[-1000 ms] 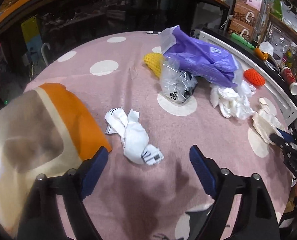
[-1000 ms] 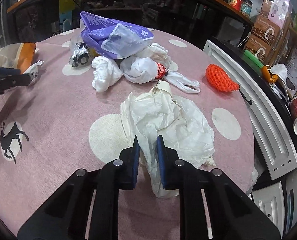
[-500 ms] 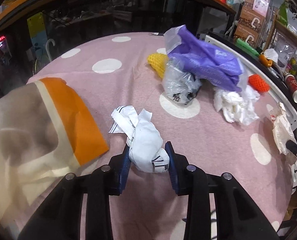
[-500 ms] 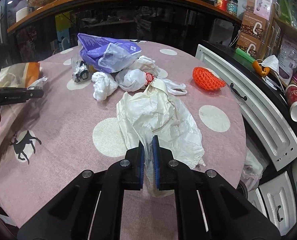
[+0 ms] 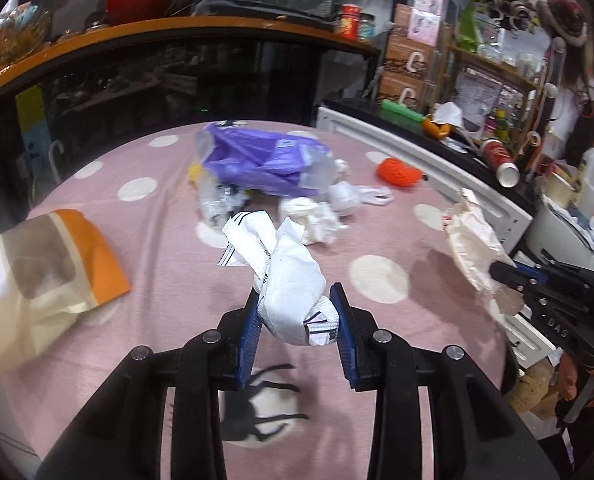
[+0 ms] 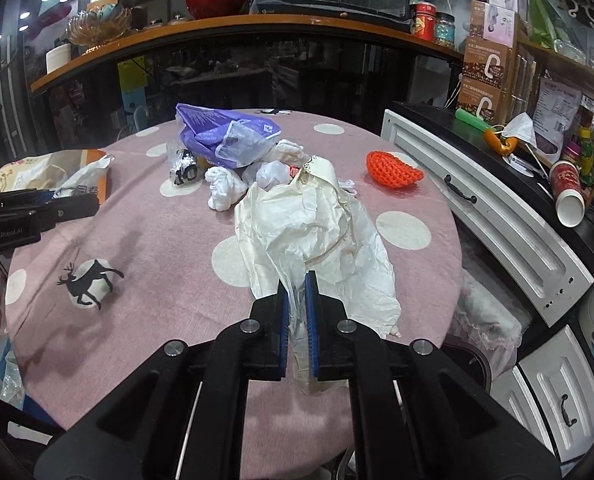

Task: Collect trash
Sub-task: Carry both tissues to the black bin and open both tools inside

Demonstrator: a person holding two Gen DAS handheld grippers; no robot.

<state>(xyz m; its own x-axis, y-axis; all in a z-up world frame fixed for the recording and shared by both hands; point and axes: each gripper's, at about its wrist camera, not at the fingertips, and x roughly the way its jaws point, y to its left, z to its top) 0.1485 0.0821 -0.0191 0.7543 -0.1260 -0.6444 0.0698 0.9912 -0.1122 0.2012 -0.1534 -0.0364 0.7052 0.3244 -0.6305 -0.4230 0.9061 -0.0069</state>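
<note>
A: We note the crumpled white wrapper (image 5: 289, 280) now pinched between the pads of the left gripper (image 5: 295, 320) and hanging clear of the pink dotted tablecloth (image 5: 169, 296). A second ago those jaws stood wide with the wrapper lying flat between them.

B: Same on our other side. The right gripper (image 6: 297, 312) is pressed nearly together on a fold of the cream paper sheet (image 6: 317, 232), whose near end is raised while the far end seems to trail on the cloth. It was lying spread a second ago.

A: So we judge both pieces secured and lifted; what remains is carrying them to a bin, and we see none in either view.

B: Left on the table: purple plastic bag (image 6: 221, 136), knotted white bags (image 6: 223, 186), a clear crumpled wrapper (image 5: 217, 204), the orange mesh piece (image 6: 393, 168), an orange-and-beige paper bag (image 5: 41, 264).

A: Obstacles: the white cabinet (image 6: 497, 216) crowds the table's right edge, and the trailing sheet may drag through the white bags.
</note>
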